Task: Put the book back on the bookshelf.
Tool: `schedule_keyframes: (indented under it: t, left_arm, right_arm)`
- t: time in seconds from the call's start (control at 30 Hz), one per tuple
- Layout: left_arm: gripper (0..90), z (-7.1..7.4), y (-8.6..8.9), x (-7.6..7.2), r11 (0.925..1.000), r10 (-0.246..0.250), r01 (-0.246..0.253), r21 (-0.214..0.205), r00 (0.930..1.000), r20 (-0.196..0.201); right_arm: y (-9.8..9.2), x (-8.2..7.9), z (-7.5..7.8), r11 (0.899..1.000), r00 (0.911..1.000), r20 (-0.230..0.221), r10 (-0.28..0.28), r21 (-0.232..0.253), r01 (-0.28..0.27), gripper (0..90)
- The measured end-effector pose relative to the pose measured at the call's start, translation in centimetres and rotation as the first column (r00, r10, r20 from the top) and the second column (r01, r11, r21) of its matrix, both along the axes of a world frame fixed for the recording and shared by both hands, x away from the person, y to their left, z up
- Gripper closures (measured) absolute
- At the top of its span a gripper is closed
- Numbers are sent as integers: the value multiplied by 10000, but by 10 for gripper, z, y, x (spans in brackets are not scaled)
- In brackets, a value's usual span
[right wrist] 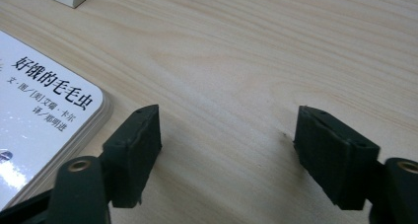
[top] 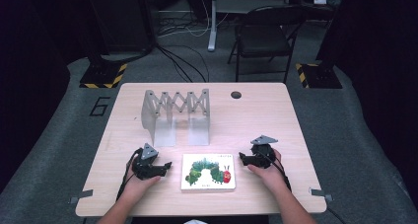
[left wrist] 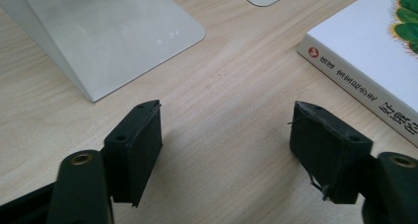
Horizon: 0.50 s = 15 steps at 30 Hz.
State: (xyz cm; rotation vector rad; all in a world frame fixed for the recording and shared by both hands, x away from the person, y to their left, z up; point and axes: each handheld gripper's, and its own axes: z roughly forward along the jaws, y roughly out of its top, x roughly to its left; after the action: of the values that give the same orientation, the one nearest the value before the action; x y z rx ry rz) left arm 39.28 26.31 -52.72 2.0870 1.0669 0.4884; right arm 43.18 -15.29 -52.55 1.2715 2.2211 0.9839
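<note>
High view sat above the person's side, looked fwd and down over the whole table [top: 276, 110]. Left gripper view rode low and close to the tabletop, facing a metal bookend [left wrist: 113, 36] and the book [left wrist: 365, 56]. Right gripper view, equally close, faced bare wood w/ the book at its left edge. All three shared the book.

Book cover [right wrist: 34, 115]: black Chinese title is reading 好饿的毛毛虫, with smaller author and translator lines below it.
Book spine [left wrist: 362, 93]: a red round logo and black Chinese characters are running along it.
Floor [top: 100, 106]: a large dark "6" is showing left of the counter.
</note>
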Motion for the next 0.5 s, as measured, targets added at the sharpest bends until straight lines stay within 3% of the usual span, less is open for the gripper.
schedule_keyframes:
  t: [0.1,0.17,0.2,0.3,0.37,0.5]
  left_arm:
    - [354,1,-1,0,10000,36,-37,25,10000,62]
    - [366,3,-1,-1,10000,-93,93,2,9998,-149]
    - [367,3,-2,-1,9999,-74,71,-127,9998,-203]
    - [373,7,-3,-4,9994,-59,50,-336,9996,-261]
    - [386,12,-5,-8,9977,-9,-12,-685,9995,-305]
    - [388,19,-9,-11,9977,-133,115,-661,9995,-269]
  right_arm:
    - [1,-2,2,10000,10000,-93,-6,-42,5,322]
    - [-1,-1,3,9998,9999,-96,130,-166,-131,367]
    - [0,-2,4,9999,9997,-209,-109,-39,108,383]
    - [-2,-2,6,9996,9994,-267,-220,-183,215,401]
    - [-1,-3,8,9993,9991,-247,-349,-139,345,409]
    - [2,-7,13,9996,9993,-274,-248,-149,244,412]
